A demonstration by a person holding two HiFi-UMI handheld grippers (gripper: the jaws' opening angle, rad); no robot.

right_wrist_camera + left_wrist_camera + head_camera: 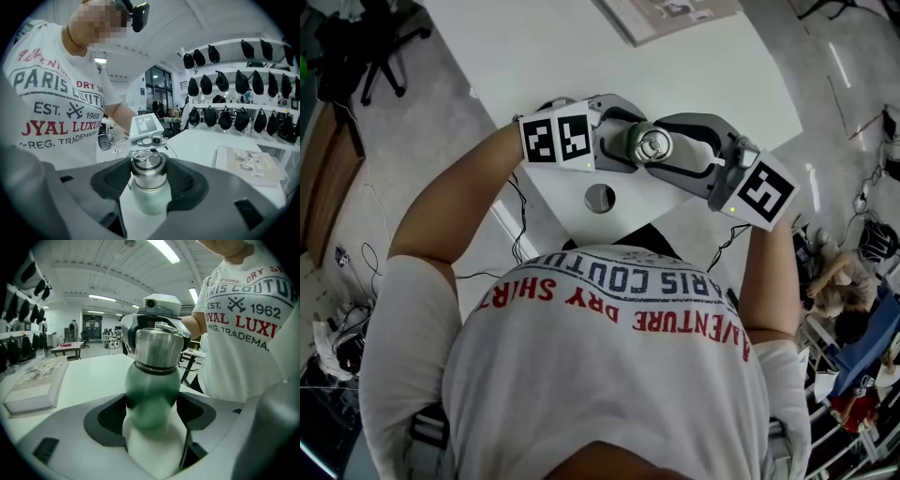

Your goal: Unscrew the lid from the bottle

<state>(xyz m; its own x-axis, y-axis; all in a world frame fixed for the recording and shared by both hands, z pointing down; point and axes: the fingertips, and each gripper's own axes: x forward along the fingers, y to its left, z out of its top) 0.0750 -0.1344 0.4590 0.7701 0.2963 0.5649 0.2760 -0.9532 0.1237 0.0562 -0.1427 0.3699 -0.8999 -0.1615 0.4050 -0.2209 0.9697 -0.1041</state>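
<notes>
A pale green bottle (152, 397) with a steel lid (157, 347) is held up over the white table (534, 56), close to the person's chest. My left gripper (152, 414) is shut on the bottle's green body, with its dark pads pressed against both sides. My right gripper (149, 182) comes in from the opposite side, and its pads close on the steel lid (148, 169) above the green shoulder (150, 200). In the head view the two grippers (628, 148) (673, 153) meet around the lid (653, 144), whose top faces up. The bottle's lower part is hidden.
A small dark round disc (599, 198) lies on the table just below the grippers. A flat book (666, 14) lies at the table's far side, also in the left gripper view (35, 380). The near table edge (572, 234) runs by the person's chest. An office chair (366, 47) stands at far left.
</notes>
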